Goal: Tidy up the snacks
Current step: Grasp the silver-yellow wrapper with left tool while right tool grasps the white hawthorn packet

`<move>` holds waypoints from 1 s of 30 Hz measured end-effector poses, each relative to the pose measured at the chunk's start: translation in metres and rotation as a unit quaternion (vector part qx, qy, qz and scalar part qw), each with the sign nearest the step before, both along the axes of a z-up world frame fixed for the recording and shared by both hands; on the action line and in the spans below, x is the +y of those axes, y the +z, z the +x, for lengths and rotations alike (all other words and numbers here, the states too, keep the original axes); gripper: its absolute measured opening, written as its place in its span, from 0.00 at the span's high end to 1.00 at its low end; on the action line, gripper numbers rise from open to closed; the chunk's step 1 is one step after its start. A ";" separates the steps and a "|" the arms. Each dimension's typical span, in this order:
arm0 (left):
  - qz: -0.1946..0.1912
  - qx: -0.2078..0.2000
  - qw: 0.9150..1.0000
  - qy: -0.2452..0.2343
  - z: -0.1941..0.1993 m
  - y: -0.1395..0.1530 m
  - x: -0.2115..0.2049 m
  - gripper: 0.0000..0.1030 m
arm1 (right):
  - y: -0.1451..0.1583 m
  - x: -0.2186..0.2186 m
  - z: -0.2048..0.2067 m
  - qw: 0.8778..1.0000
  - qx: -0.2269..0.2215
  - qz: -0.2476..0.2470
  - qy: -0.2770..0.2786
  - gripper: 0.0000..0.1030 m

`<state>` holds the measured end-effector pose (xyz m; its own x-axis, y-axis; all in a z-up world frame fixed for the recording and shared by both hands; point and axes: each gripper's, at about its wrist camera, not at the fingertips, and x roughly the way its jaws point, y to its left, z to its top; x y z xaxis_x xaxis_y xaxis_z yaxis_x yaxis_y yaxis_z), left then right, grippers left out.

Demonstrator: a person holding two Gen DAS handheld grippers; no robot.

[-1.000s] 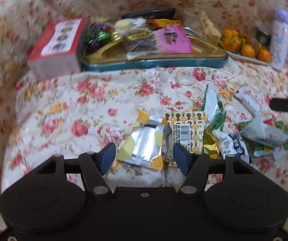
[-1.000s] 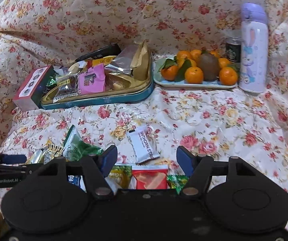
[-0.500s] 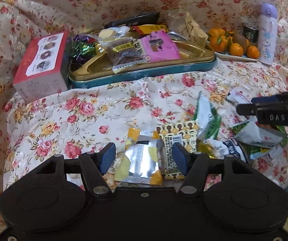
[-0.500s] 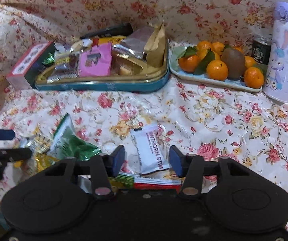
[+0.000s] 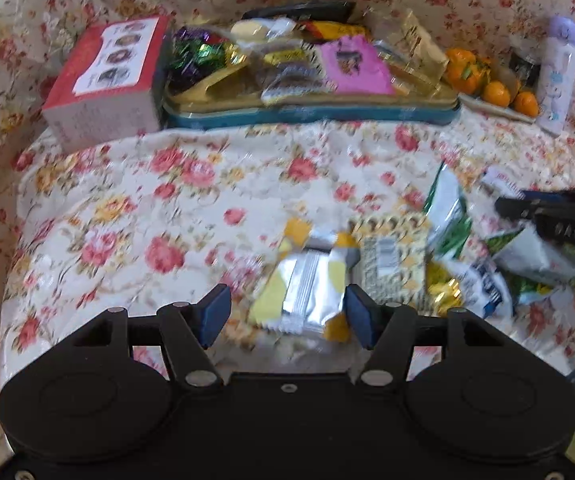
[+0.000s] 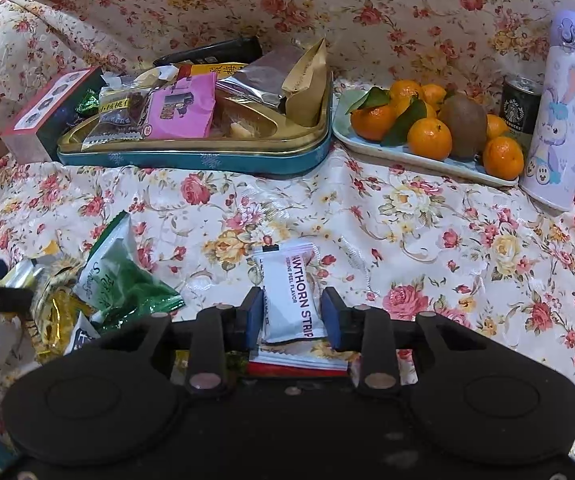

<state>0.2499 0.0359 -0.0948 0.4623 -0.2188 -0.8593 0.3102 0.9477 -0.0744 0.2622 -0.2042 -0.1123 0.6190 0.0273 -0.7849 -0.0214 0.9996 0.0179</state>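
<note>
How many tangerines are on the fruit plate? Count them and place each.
6 tangerines visible: left end, two at the back, front middle, front right, one behind the kiwi at. Leaves and kiwi may hide more.

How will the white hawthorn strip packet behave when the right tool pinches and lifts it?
The hawthorn packet looks like a small sealed film pouch, so it is probably light and may crumple a little. Its glossy wrap could slip between the right tool's pads. It lies flat on the cloth, so rolling seems unlikely.
</note>
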 end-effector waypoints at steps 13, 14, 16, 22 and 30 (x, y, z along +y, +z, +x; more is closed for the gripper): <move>0.029 -0.017 0.999 -0.017 0.008 -0.007 -0.020 0.40 | 0.001 0.002 0.003 1.000 -0.004 -0.008 0.005 0.76; 0.023 -0.015 1.000 -0.015 0.007 -0.006 -0.019 0.46 | 0.001 0.001 0.003 1.000 -0.004 -0.006 0.003 0.76; 0.012 -0.014 1.000 -0.006 0.006 -0.003 -0.016 0.54 | 0.002 -0.001 0.003 1.000 -0.006 0.002 -0.004 0.76; 0.005 -0.029 0.999 0.035 -0.005 0.014 -0.007 0.57 | 0.022 -0.014 -0.005 0.998 -0.029 0.047 -0.038 0.77; 0.015 -0.068 0.994 0.081 -0.051 0.065 -0.004 0.56 | 0.079 -0.020 -0.057 0.992 -0.097 0.065 -0.044 0.77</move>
